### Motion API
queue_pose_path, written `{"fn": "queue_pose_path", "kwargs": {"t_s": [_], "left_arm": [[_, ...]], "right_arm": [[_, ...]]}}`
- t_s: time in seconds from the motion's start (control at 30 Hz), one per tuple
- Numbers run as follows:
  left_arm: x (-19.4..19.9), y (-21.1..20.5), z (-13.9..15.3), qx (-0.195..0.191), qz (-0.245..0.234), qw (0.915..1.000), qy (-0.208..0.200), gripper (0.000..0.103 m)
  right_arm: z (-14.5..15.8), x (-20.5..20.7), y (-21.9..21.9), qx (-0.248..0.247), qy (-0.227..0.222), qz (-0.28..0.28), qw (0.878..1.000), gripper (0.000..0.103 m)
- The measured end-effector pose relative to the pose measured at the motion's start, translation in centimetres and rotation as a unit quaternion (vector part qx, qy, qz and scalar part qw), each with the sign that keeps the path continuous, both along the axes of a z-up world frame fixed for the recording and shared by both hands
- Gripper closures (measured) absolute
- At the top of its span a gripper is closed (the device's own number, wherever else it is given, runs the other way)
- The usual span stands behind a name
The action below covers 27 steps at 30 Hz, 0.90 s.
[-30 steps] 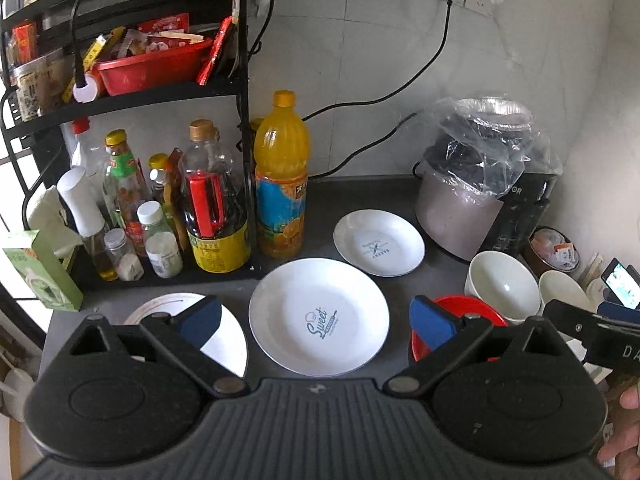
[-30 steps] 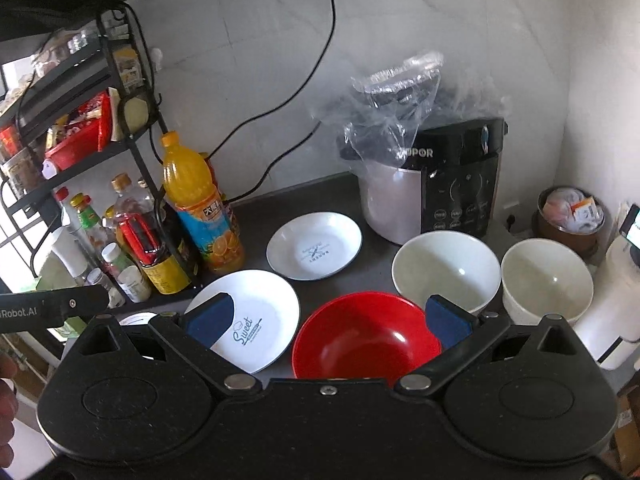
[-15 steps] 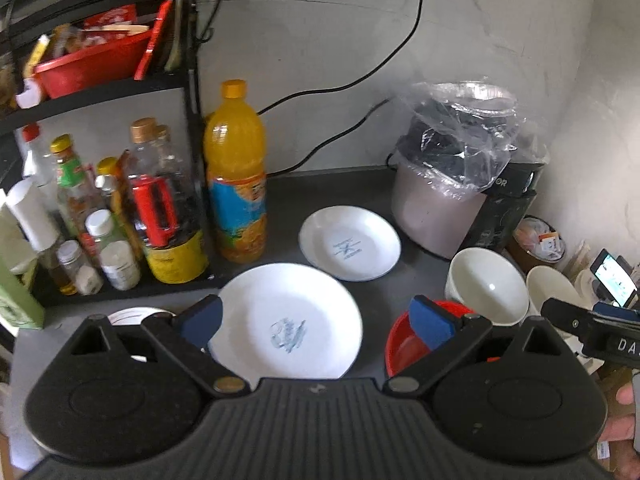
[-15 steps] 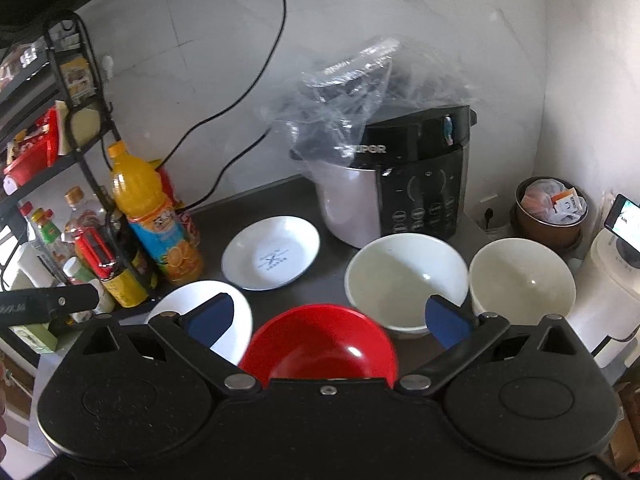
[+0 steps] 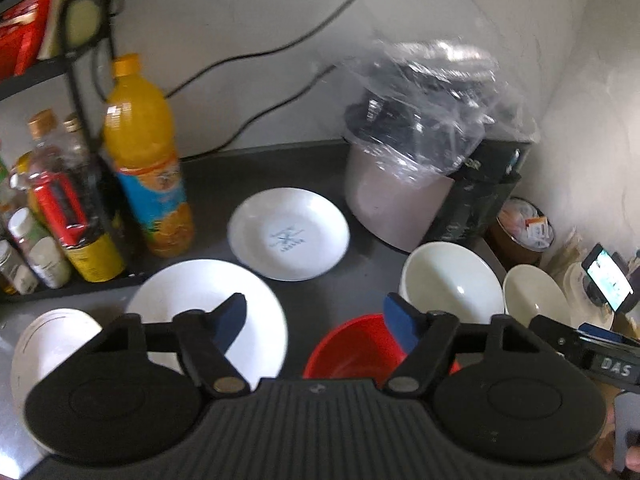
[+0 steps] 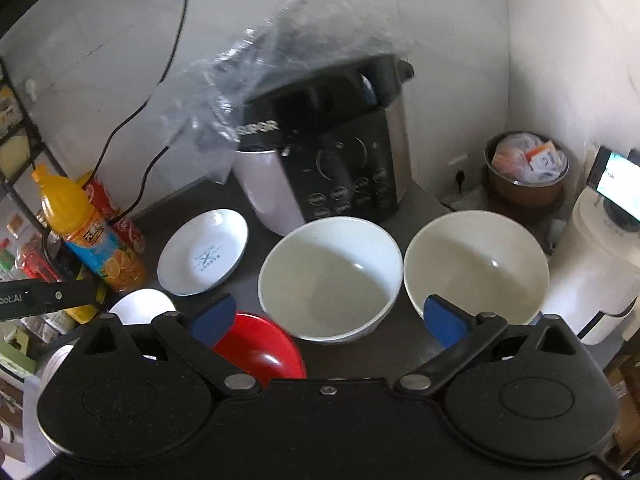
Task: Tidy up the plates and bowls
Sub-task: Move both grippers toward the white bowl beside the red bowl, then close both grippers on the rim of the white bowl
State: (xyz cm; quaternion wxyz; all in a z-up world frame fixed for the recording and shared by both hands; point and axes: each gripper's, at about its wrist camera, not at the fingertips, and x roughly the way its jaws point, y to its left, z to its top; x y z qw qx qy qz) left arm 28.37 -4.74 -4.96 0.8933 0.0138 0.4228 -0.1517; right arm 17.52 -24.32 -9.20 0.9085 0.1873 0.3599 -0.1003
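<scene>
The left claw (image 5: 316,318) is held open over the plate (image 5: 256,320) and red bowl (image 5: 352,348), its jaws just closing, nothing between. The right claw (image 6: 328,316) is open, empty, before a white bowl (image 6: 330,276).

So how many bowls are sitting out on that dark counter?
3. A round red bowl nearest the grippers, a deep white bowl behind it before the cooker, and a cream-white bowl to its right. The grippers may hide others.
</scene>
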Motion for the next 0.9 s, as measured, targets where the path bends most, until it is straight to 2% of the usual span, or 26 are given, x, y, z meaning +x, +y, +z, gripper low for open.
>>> {"fn": "queue_pose_path", "kwargs": {"t_s": [0.1,0.23,0.33,0.37,0.47,0.7,0.83,0.9], "left_arm": [[0.4,-1.8,-0.2,0.003,-0.011,0.9999,-0.002,0.034],[1.0,-3.7,-0.7,0.007,-0.02,0.9998,0.0,0.043],[1.8,-4.9,-1.5,0.007,-0.027,0.9995,0.014,0.052],[2.1,-5.3,-1.9,0.006,-0.028,0.9994,0.021,0.055],[2.8,-6.2,-3.0,0.01,-0.027,0.9989,0.038,0.062],[4.3,-8.7,-5.5,0.027,-0.042,0.9973,0.054,0.069],[5.3,-9.9,-7.0,0.03,-0.048,0.9962,0.066,0.071],[5.7,-10.5,-7.6,0.032,-0.052,0.9958,0.069,0.072]], "right_arm": [[-0.9,0.3,-1.2,0.016,-0.001,0.008,1.0,0.008],[-2.3,1.0,-2.3,0.041,0.003,0.019,0.999,0.025],[-3.6,1.7,-2.9,0.061,0.017,0.021,0.998,0.033],[-4.0,1.9,-3.1,0.066,0.022,0.021,0.997,0.038],[-5.3,2.4,-3.4,0.078,0.033,0.024,0.996,0.042],[-7.2,3.0,-4.3,0.09,0.049,0.021,0.994,0.049],[-8.2,3.2,-5.0,0.109,0.063,0.024,0.992,0.061],[-8.5,3.2,-5.4,0.12,0.065,0.026,0.99,0.062]]}}
